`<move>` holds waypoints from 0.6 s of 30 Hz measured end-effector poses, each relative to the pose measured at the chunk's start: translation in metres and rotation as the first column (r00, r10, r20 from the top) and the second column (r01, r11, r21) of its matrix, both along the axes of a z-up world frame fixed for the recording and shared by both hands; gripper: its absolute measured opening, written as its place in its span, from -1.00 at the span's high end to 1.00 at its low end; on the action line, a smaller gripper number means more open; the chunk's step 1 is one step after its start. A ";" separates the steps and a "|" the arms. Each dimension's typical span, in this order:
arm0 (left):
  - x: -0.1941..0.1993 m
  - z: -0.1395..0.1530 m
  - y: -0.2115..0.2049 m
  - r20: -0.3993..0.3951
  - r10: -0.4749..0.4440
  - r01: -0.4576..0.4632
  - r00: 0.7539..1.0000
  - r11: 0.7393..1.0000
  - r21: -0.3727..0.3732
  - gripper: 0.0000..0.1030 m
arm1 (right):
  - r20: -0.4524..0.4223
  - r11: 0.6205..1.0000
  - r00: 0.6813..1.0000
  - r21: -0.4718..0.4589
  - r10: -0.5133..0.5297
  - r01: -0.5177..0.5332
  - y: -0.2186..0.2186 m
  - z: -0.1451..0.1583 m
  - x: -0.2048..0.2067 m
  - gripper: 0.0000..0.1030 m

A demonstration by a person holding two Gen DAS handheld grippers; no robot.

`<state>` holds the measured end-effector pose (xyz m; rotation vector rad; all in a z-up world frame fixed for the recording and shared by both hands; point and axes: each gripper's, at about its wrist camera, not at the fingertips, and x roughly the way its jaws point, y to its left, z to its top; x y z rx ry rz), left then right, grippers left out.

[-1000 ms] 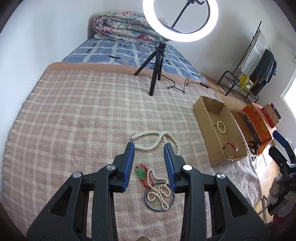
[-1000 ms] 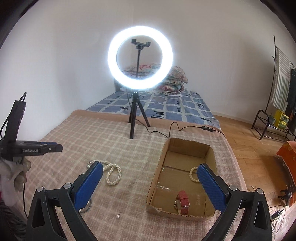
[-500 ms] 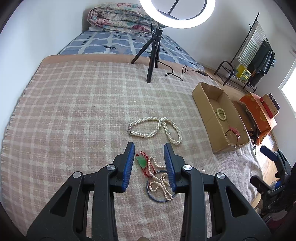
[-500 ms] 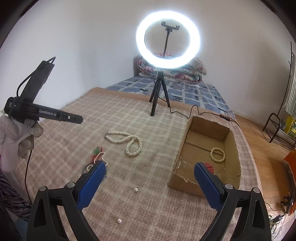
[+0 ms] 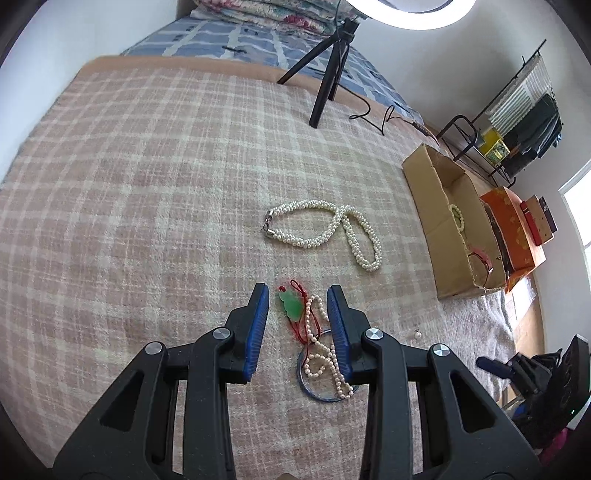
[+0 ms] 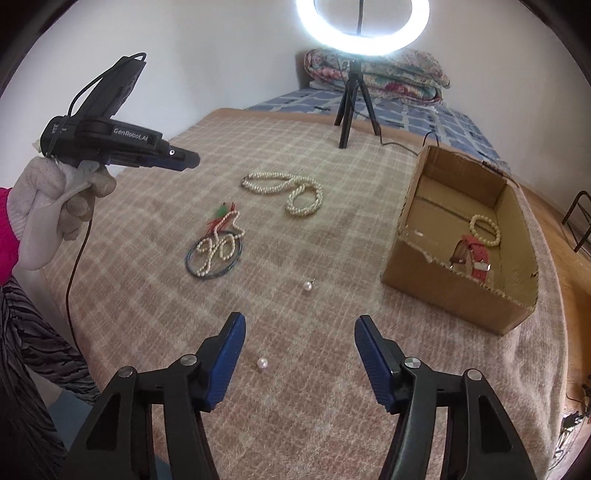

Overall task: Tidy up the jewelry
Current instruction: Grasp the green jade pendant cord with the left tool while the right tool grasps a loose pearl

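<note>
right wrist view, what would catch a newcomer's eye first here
The glowing ring light at the far end of the plaid blanket. Next the twisted pearl necklace mid-blanket, and at right the cardboard box holding a red watch and a bead bracelet.

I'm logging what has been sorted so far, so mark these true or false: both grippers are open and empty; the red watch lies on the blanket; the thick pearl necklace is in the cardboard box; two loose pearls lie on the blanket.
1. Left gripper and right gripper are open and empty: true.
2. The red watch lies on the blanket: false, it is inside the cardboard box.
3. The thick pearl necklace is in the box: false, it lies on the blanket.
4. Two loose pearls lie on the blanket: true.
</note>
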<state>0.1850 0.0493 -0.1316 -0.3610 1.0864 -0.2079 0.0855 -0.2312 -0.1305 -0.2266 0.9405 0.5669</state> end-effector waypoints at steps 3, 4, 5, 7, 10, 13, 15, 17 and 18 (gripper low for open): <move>0.008 -0.016 -0.001 -0.051 0.013 -0.015 0.999 0.999 -0.033 0.37 | -0.040 0.999 0.998 -0.012 0.048 -0.048 0.009 -0.011 -0.006 0.03; 0.010 -0.021 -0.002 -0.063 0.014 -0.016 0.998 0.999 -0.033 0.37 | -0.048 0.998 0.997 -0.014 0.057 -0.058 0.010 -0.012 -0.008 0.05; 0.012 -0.026 -0.003 -0.074 0.018 -0.020 0.997 0.999 -0.027 0.37 | -0.057 0.998 0.996 -0.014 0.064 -0.065 0.011 -0.015 -0.009 0.06; 0.018 -0.033 -0.004 -0.096 0.030 -0.031 0.995 0.999 -0.013 0.37 | -0.074 0.997 0.995 -0.013 0.070 -0.071 0.011 -0.018 -0.010 0.09; 0.023 -0.044 -0.002 -0.130 0.054 -0.058 0.990 0.998 -0.027 0.38 | -0.084 0.997 0.994 -0.019 0.067 -0.069 0.009 -0.021 -0.010 0.10; 0.025 -0.050 -0.004 -0.147 0.063 -0.067 0.987 0.998 -0.019 0.38 | -0.092 0.998 0.994 -0.013 0.058 -0.060 0.004 -0.022 -0.007 0.10; 0.027 -0.051 -0.006 -0.151 0.056 -0.060 0.987 0.998 -0.026 0.38 | -0.097 0.999 0.994 -0.010 0.051 -0.053 0.002 -0.023 -0.005 0.10; 0.028 -0.052 -0.010 -0.147 0.050 -0.051 0.988 0.999 -0.009 0.38 | -0.106 0.999 0.993 -0.009 0.045 -0.046 0.002 -0.024 -0.002 0.14; 0.029 -0.052 -0.011 -0.148 0.048 -0.049 0.988 0.999 -0.007 0.38 | -0.114 0.999 0.993 -0.005 0.043 -0.044 0.001 -0.025 -0.001 0.17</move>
